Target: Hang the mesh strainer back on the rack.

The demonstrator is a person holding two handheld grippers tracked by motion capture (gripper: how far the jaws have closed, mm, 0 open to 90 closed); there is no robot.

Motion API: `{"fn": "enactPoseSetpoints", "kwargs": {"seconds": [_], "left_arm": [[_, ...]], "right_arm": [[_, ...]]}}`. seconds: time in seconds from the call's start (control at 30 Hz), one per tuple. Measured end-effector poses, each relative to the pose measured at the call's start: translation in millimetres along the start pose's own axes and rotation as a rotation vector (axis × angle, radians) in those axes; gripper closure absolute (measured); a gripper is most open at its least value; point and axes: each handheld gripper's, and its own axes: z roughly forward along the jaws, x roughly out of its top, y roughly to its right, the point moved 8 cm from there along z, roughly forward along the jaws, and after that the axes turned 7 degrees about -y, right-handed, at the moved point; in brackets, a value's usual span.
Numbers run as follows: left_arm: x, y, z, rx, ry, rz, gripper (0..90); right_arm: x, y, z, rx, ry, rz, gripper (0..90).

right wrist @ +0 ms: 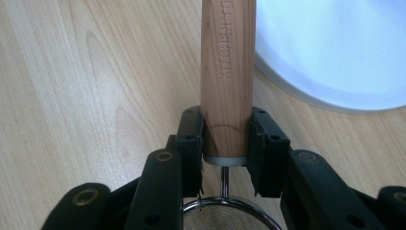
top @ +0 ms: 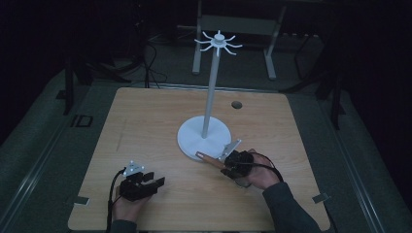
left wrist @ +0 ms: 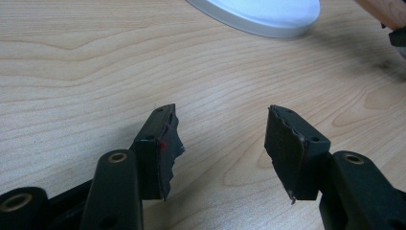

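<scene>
While near the stand base [top: 204, 137], clamped strainer handle [right wrist: 228, 72].

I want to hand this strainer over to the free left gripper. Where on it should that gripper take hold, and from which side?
Probably the free end of the wooden handle, which points toward the stand's white base. The right gripper clamps the handle's mesh end, so only that far stretch is bare. The open left gripper could come in across the table from the left, jaws straddling the round handle.
</scene>
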Motion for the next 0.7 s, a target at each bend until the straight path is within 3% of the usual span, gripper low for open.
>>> {"fn": "enactPoseSetpoints", "kwargs": {"seconds": [0.7], "left_arm": [[0.0,0.4,0.6,0.000,0.001,-0.001,45.6]], "right_arm": [[13.2,5.3,-23.8,-0.065,0.130,0.043,69.2]]}}
